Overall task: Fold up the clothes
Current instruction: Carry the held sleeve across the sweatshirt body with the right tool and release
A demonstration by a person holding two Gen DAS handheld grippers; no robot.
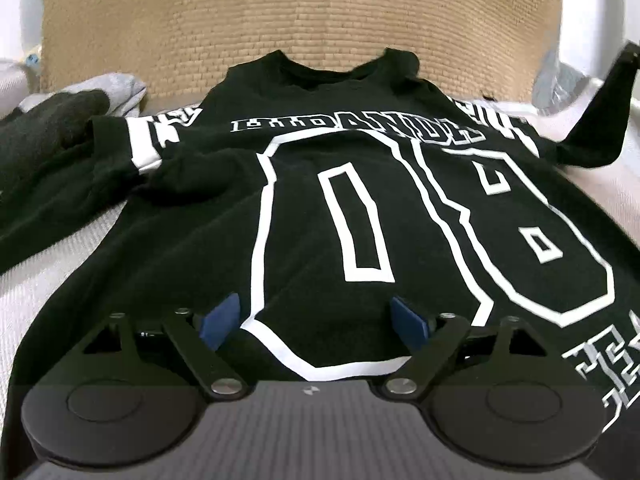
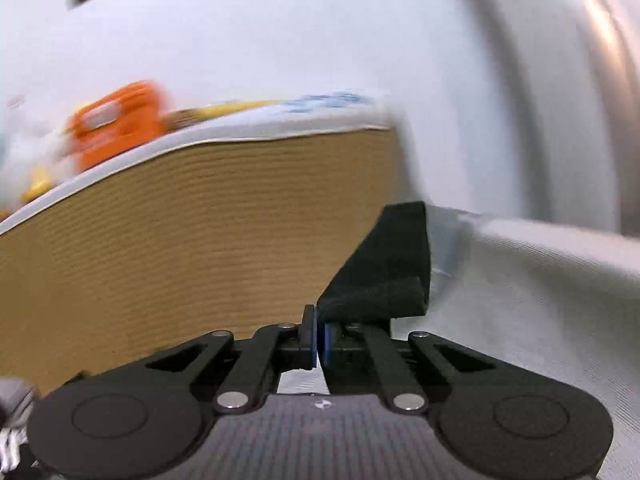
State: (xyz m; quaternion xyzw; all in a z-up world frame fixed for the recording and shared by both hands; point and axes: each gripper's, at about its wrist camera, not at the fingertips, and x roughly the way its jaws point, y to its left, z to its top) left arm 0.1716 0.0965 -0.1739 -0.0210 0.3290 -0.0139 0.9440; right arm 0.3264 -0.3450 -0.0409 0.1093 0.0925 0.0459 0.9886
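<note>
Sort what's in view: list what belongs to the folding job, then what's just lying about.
Part of the job:
black jersey, spread out flat
its sleeve, pinched in the right gripper
left gripper, open over the hem

Lying about:
grey garment
tan woven panel
orange object, blurred

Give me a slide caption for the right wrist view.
Right gripper shut on a black sleeve, lifted before a tan woven panel and white sheet.
</note>
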